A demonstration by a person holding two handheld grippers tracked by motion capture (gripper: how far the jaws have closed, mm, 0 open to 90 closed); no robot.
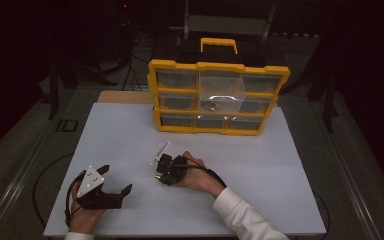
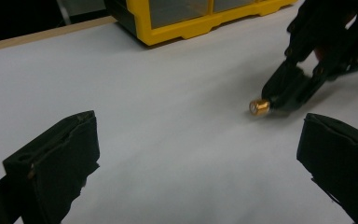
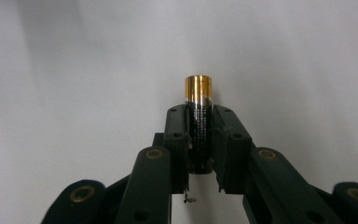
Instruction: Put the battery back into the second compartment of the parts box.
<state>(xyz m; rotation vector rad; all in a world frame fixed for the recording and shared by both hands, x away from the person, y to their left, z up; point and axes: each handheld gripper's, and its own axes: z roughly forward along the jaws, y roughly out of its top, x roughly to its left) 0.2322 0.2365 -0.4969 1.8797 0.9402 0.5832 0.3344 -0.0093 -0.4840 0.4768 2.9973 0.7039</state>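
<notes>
One battery (image 3: 198, 125): black cylinder with a gold end cap, lying on the white table (image 1: 130, 135), clamped between the jaws of the right gripper (image 3: 199, 135); the gold end projects just beyond the jaw tips.
Right gripper state: closed on the battery; both pads press its black body from either side.
Left gripper (image 2: 196, 158) state: open, nothing between its jaws; it rests on the table well to the side of the right gripper.
Step in hand: securing the battery for a lift, judged from the grip.
Technique: keep the pads square on the cylinder's sides, hold the squeeze steady, and raise straight up from the surface, since a round body may roll or slide out if the jaws tilt.
Risk: the grip sits toward one end, so the free gold end may swing.
Organizer (image 1: 219, 97): one yellow-framed case with clear drawers, standing beyond the right gripper's tips at the table's far edge.
Count: one battery, two grippers, one organizer, nine drawers as far as can be told.
</notes>
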